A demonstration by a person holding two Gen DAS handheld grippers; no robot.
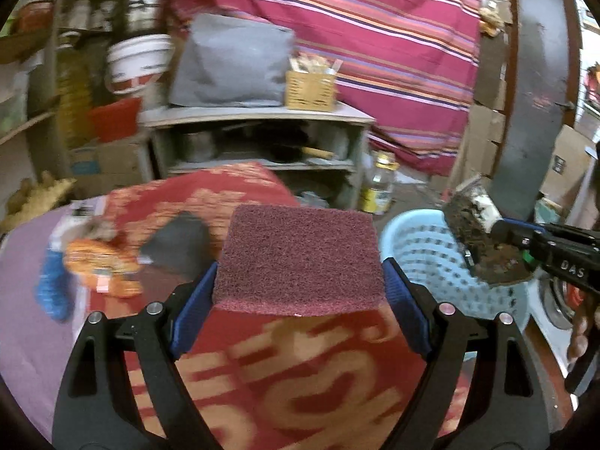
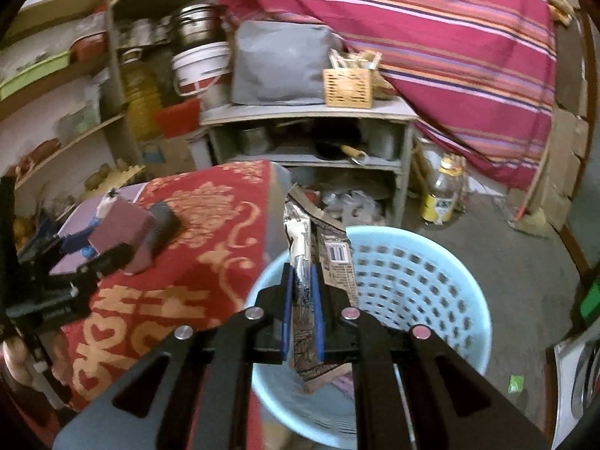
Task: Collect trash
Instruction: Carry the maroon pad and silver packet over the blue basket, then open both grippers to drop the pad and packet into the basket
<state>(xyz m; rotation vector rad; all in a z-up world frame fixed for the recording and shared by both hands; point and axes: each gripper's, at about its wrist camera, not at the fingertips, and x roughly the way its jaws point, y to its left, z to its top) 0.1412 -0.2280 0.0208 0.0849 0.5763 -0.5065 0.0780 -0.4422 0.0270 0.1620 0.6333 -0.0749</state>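
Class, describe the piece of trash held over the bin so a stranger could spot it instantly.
Find the pale blue perforated basket beside the red patterned tablecloth. Directly above its rim, the right gripper pinches a crumpled dark wrapper, the only item showing a printed barcode.

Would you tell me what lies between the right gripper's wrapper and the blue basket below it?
Nothing: in the right wrist view the wrapper, clamped in the right gripper, hangs over the open basket.
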